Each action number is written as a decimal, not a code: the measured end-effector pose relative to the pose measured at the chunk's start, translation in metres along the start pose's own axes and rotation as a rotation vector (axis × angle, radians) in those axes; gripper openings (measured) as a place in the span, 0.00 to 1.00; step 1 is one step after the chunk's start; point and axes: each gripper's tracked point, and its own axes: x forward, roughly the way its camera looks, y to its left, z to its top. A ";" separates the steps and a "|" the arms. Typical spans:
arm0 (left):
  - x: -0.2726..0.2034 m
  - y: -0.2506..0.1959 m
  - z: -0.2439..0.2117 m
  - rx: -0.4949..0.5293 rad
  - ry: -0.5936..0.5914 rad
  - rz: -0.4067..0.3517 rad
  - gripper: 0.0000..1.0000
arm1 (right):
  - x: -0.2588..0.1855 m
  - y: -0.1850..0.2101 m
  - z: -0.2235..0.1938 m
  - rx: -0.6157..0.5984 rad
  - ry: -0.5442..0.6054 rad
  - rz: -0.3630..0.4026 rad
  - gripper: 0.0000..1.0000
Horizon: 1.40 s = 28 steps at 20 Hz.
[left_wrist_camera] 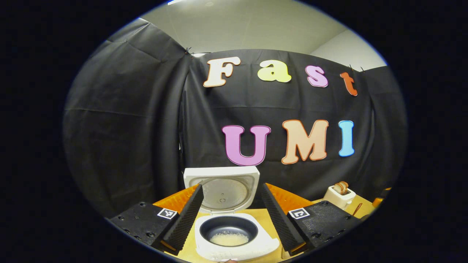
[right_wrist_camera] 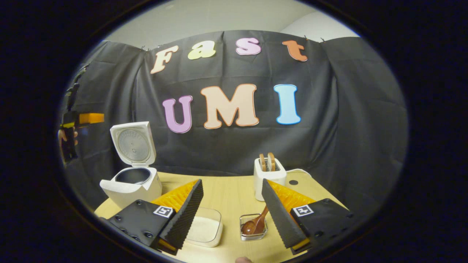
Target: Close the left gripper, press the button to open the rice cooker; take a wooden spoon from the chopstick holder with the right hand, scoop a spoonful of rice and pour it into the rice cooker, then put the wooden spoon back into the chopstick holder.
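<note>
Lid raised, the white rice cooker (left_wrist_camera: 234, 237) sits on the tabletop (right_wrist_camera: 230, 190), a thin layer of rice in its dark pot. Left tongs (left_wrist_camera: 231, 213) hang above it, jaws apart. Right tongs (right_wrist_camera: 231, 213), also apart and empty, face the wooden spoon (right_wrist_camera: 255, 223) resting bowl-down in the small wire chopstick holder (right_wrist_camera: 253, 228), apparently returned after scooping from the rice tray (right_wrist_camera: 205, 228).

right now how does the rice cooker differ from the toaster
The rice cooker stands open, lid tilted up; the toaster has no lid, and two brown slices poke from its slots. The rice cooker is wider and squat, the toaster narrower and upright. Both are white and stand on the wooden table.
</note>
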 end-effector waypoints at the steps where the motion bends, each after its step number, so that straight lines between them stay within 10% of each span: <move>1: 0.011 0.005 0.006 -0.018 -0.005 0.007 0.92 | -0.002 0.001 -0.001 -0.002 0.002 -0.004 1.00; 18: 0.196 0.048 0.002 0.057 0.012 0.105 0.93 | -0.039 -0.028 -0.019 0.003 0.039 -0.169 1.00; 28: 0.204 0.047 -0.037 -0.008 0.124 0.133 0.95 | -0.045 -0.046 -0.018 0.019 0.040 -0.198 1.00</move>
